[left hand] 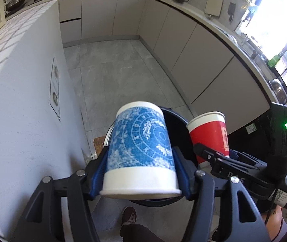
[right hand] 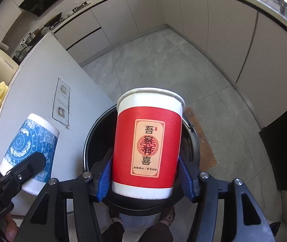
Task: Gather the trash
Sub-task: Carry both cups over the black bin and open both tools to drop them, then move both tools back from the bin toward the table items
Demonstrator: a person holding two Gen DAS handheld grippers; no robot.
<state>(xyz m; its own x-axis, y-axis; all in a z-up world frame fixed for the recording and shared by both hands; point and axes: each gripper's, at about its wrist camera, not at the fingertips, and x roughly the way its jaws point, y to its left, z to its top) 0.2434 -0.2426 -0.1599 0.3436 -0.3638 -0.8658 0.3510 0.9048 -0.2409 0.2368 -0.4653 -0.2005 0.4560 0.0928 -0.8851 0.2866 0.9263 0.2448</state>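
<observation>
1. The left gripper (left hand: 141, 173) is seen clamped on a blue patterned paper cup (left hand: 141, 151); the blue fingers (left hand: 99, 173) press on both sides of the cup near its white base.
2. The blue cup is held with its mouth pointing away from the fingers and tilted forward.
3. The right gripper (right hand: 143, 177) is seen clamped on a red paper cup (right hand: 147, 141); its blue fingers (right hand: 184, 177) are pressed against the cup's lower sides.
4. The red cup is held upright between the fingers, its printed label facing the camera.
5. A round black trash bin (right hand: 95, 133) is seen directly beyond and below the fingers of both grippers, its opening behind the held cups.
6. A white counter side panel (left hand: 26, 100) stands to the left of the fingers.
7. The person's shoes (left hand: 129, 215) are visible on the grey floor below the fingers.
</observation>
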